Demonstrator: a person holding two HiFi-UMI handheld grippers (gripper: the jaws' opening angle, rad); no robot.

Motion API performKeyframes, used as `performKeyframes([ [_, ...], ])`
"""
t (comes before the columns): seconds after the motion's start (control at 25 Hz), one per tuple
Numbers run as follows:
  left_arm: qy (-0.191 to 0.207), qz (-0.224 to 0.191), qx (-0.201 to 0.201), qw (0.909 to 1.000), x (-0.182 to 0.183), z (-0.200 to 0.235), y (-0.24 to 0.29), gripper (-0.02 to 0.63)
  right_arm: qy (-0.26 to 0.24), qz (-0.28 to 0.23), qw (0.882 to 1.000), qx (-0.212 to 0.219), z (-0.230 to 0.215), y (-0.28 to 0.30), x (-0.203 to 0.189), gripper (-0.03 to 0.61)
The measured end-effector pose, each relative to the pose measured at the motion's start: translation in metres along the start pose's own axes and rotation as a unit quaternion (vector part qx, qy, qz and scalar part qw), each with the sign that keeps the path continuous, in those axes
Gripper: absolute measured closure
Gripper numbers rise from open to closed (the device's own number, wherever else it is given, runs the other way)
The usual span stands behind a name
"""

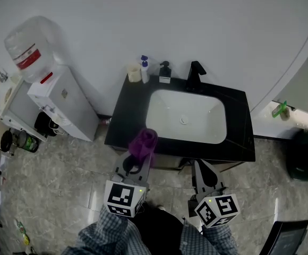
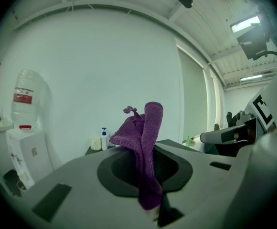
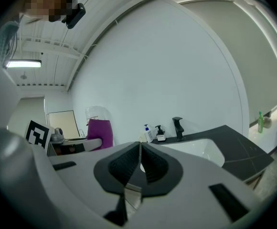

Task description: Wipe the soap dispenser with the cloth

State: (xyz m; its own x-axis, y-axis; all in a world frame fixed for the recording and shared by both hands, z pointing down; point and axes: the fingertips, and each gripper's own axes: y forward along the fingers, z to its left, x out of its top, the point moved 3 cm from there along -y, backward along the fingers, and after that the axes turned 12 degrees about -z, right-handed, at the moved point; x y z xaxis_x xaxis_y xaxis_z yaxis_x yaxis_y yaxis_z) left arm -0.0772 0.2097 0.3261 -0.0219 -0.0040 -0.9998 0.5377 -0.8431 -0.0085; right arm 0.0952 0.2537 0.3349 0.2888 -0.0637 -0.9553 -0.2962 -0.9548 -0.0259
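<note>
The left hand-held gripper [image 1: 142, 162] is clamped on the cloth [image 2: 145, 128]. The right hand-held gripper [image 3: 139, 163] has its jaws pressed together with nothing in them. Both hang in front of the worktop [image 1: 239, 142], well apart from the soap dispenser [image 1: 165, 72]. I take that to be the dark pump bottle at the back, between the white bottle [image 1: 144, 69] and the tap [image 1: 196, 73].

The dispenser is tall and thin, so a hard push could tip it over or knock the white bottle near it. It may need the empty gripper to hold it steady. Most of the cloth sticks up loose above the jaws, so it could flop or slip out while rubbing.

The cloth is purple, soft, knitted and bunched up. The dispenser looks hard and smooth, with a pale label. The worktop is black, flat and shiny. The sink [image 1: 164, 116] is a white, smooth bowl with round corners.
</note>
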Motion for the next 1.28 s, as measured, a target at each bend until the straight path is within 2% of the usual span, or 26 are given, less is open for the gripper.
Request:
performKeyframes([
  [0.8, -0.009, -0.006, -0.029, 0.9995, 0.011, 0.031, -0.043, 0.551, -0.022, -0.012, 1.000, 0.015, 0.072, 0.012, -0.004, 0.554],
  [1.28, -0.017, -0.005, -0.033, 0.9993, 0.011, 0.034, -0.057, 0.551, -0.033, -0.009, 0.999, 0.023, 0.091, 0.011, -0.008, 0.554],
])
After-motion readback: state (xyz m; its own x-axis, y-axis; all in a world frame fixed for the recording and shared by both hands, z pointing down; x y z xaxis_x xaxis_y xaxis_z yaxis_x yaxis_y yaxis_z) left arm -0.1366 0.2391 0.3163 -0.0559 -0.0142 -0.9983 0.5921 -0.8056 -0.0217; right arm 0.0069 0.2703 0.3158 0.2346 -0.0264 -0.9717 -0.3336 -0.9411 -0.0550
